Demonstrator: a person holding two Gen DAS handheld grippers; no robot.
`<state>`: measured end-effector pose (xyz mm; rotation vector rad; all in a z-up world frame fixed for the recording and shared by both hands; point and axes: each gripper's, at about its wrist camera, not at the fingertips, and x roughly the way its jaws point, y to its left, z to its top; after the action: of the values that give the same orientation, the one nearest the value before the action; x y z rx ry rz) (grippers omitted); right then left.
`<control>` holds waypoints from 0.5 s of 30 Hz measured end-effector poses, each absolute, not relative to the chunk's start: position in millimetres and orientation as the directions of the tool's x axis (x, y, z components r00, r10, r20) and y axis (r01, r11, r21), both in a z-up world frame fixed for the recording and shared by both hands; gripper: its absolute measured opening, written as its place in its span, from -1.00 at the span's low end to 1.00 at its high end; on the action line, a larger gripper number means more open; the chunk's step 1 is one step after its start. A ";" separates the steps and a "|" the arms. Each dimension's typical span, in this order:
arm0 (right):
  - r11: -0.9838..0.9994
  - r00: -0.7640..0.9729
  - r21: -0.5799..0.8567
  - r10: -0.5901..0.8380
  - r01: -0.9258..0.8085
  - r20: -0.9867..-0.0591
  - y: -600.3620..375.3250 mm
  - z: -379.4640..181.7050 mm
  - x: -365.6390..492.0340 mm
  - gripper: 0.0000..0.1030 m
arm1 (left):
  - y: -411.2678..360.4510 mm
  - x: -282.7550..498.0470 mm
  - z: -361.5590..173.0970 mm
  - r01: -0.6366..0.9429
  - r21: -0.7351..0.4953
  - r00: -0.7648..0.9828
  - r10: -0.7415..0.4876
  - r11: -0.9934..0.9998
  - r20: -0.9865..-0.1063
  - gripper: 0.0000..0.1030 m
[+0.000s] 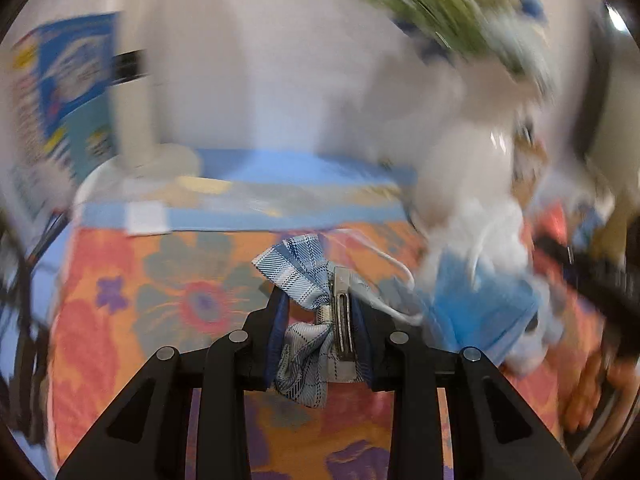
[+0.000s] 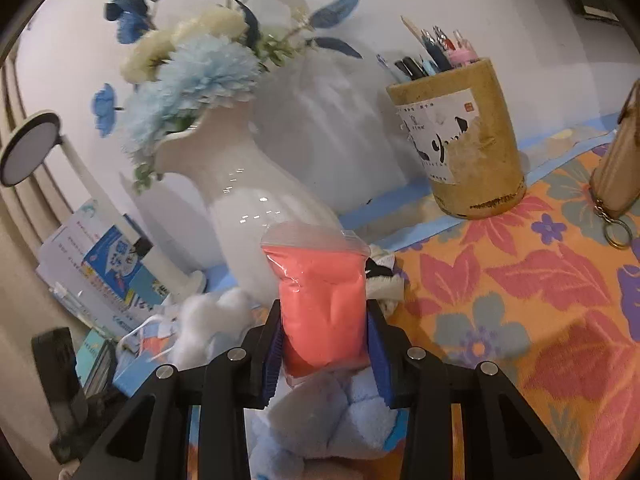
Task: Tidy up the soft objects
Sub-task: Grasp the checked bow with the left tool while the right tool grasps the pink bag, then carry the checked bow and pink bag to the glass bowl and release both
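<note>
My left gripper (image 1: 318,304) is shut on a blue plaid bow hair clip (image 1: 308,280), held above the floral tablecloth (image 1: 160,280). To its right lies a blue face mask (image 1: 476,304) with white cotton (image 1: 480,216) on it. My right gripper (image 2: 323,320) is shut on a clear bag of pink clay (image 2: 322,300), held above a light blue fluffy toy (image 2: 340,416). White cotton (image 2: 212,320) and a mask (image 2: 152,340) lie to the left of it.
A white vase (image 2: 256,200) with blue and white flowers (image 2: 200,68) stands behind the pile. A bamboo pen holder (image 2: 460,140) stands at the right, a wooden piece with a key ring (image 2: 618,232) beyond it. Books (image 2: 112,272) lean at the left.
</note>
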<state>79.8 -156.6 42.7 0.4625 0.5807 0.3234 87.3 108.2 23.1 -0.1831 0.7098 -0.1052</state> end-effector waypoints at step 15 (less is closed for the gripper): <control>0.808 0.784 0.532 0.493 -0.253 -0.377 -171.1 45.5 21.7 -0.28 | 145.9 19.6 31.0 -0.222 -0.231 0.801 0.042 0.947 -0.597 -0.45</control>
<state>21.7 -171.1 45.5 0.4797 0.5308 0.4193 19.6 145.9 31.0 -0.2992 0.6276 0.1440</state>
